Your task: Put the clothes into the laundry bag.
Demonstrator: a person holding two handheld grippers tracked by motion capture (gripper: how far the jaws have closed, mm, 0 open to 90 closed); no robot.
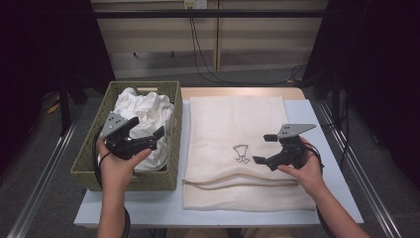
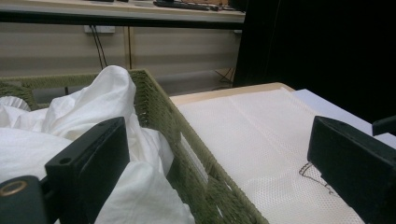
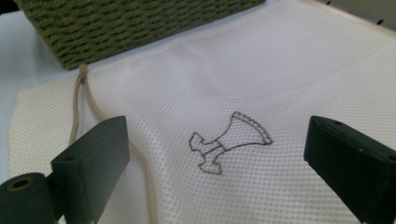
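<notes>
Cream mesh bag (image 1: pixel 247 148) lies lengthwise away from the person, drawcord (image 1: pixel 237 179) nearest; both grippers (image 1: pixel 146 133) (image 1: pixel 265 148) spread, empty; right gripper view details its embroidered emblem (image 3: pixel 229 142).

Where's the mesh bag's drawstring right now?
In the high view the drawstring lies across the mesh bag's near end, right of the basket, beside the right gripper.
</notes>
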